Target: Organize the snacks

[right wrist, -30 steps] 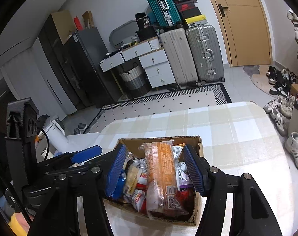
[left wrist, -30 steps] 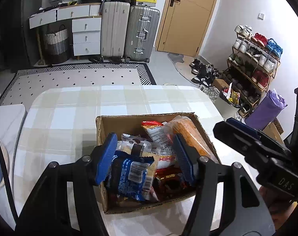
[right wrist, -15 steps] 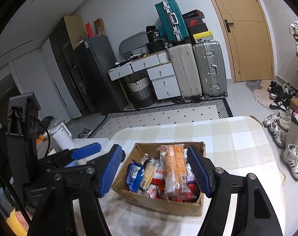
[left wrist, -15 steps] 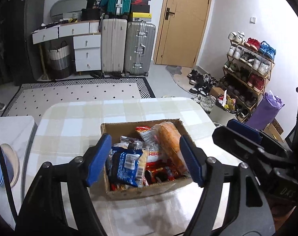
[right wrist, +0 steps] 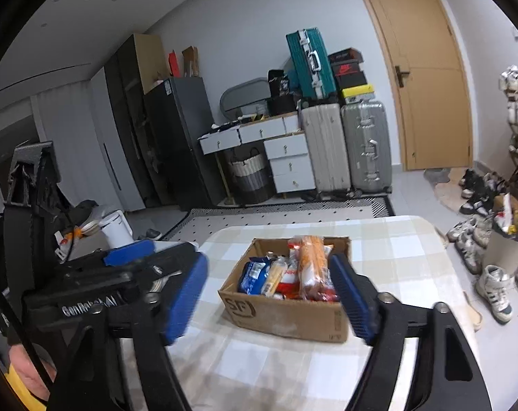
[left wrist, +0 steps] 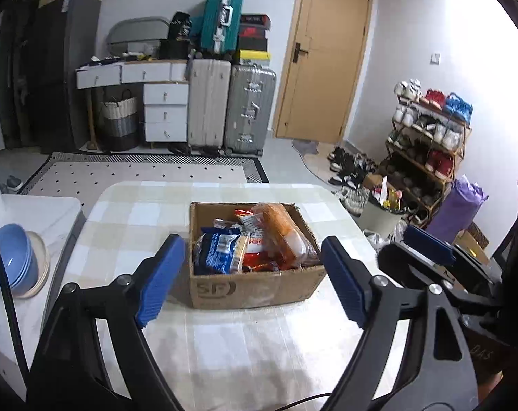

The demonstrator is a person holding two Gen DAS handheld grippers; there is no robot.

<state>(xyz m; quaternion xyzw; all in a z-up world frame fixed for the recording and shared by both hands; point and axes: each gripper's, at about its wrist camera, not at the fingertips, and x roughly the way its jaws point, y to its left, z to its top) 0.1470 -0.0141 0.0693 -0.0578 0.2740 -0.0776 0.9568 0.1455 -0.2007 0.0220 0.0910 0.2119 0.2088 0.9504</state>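
A cardboard box (left wrist: 252, 286) of snacks (left wrist: 255, 243) sits on the checked table (left wrist: 245, 349), just beyond the fingertips of the left gripper (left wrist: 250, 281) and right gripper (right wrist: 270, 296), both opening, nothing between the pads.

Home entryway: suitcases (left wrist: 231, 106), shoe rack (left wrist: 426, 137), door (left wrist: 324, 54), drawers (left wrist: 165, 112).

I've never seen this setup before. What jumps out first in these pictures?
A cardboard box crammed with snack packets sits mid-table on the checked tablecloth, an orange packet poking highest. Two blue-padded claws frame it, the left claw and right claw, both empty and opening. Behind, suitcases stand beside a wooden door.
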